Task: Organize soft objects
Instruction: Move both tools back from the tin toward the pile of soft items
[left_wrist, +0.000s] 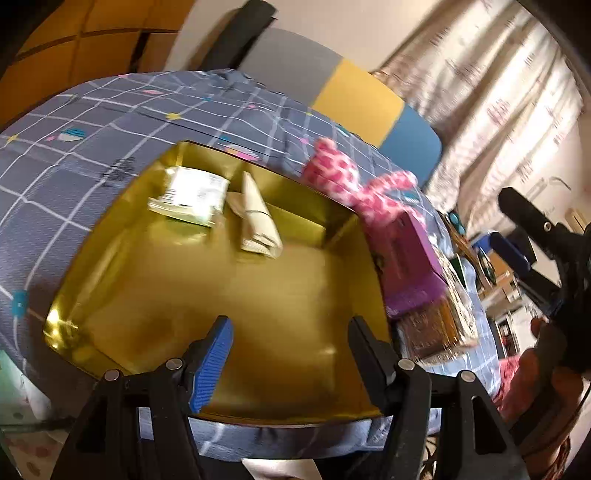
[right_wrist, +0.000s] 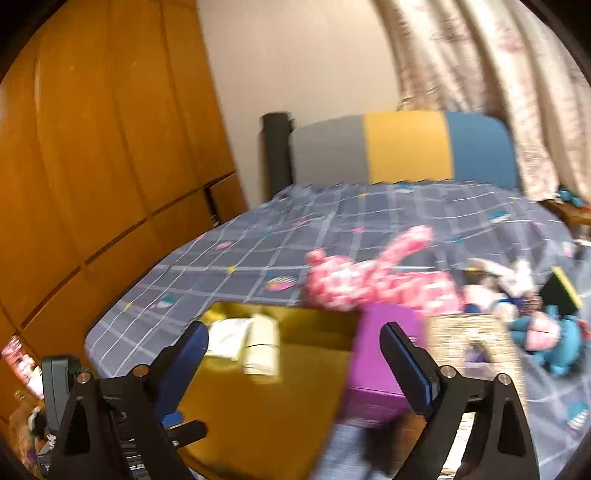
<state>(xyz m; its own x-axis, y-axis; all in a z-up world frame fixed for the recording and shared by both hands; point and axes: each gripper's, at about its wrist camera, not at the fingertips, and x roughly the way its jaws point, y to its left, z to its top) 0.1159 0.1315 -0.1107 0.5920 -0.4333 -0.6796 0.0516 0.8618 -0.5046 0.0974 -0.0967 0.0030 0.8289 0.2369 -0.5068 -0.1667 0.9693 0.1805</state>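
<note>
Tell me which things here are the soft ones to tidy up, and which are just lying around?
For the job:
pink-and-white spotted plush toy
blue-and-pink plush toy
shiny gold open box

Just lying about:
purple cardboard box
white folded packets in the gold box
grey checked bedsheet

Both grippers open, empty.

Left wrist close above gold tray (left_wrist: 110, 295), right wrist lower, both sharing bed (right_wrist: 332, 229)

Right tool (right_wrist: 293, 360) open above gold tray (right_wrist: 258, 413), pink plush (right_wrist: 354, 282) on checked bedspread (right_wrist: 369, 218), purple box (right_wrist: 376, 354)
</note>
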